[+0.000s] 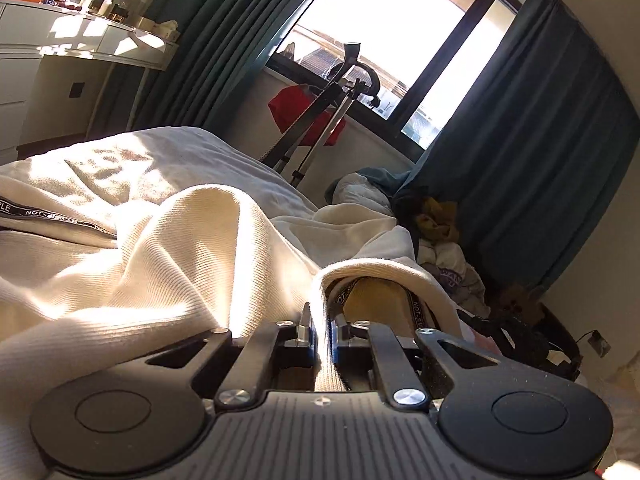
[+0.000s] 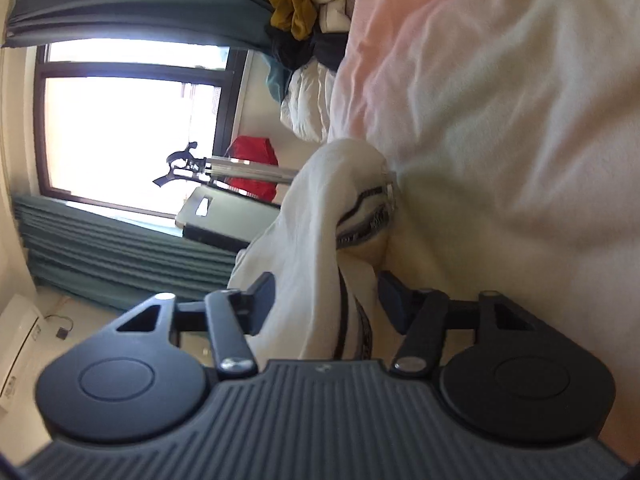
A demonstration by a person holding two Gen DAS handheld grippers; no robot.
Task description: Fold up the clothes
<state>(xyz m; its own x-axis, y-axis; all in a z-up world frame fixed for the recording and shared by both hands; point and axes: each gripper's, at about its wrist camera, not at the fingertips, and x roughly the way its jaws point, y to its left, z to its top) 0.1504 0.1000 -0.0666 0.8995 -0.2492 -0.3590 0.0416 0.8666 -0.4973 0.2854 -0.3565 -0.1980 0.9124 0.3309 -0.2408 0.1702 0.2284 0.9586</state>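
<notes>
A cream knit garment (image 1: 160,248) with black lettered tape trim lies rumpled on the bed. My left gripper (image 1: 323,332) is shut on a folded edge of it, the cloth pinched between the blue pads. In the right wrist view the same garment (image 2: 316,240) hangs between the fingers of my right gripper (image 2: 324,296), whose jaws stand wide apart on either side of the cloth; the view is rolled sideways. The left gripper's body (image 2: 208,216) shows beyond the garment.
A pale bedsheet (image 2: 500,120) covers the bed. A heap of other clothes (image 1: 436,232) lies by the teal curtain (image 1: 540,140). A tripod stand (image 1: 320,120) and a red bag (image 1: 296,108) stand under the window. A white dresser (image 1: 60,60) is far left.
</notes>
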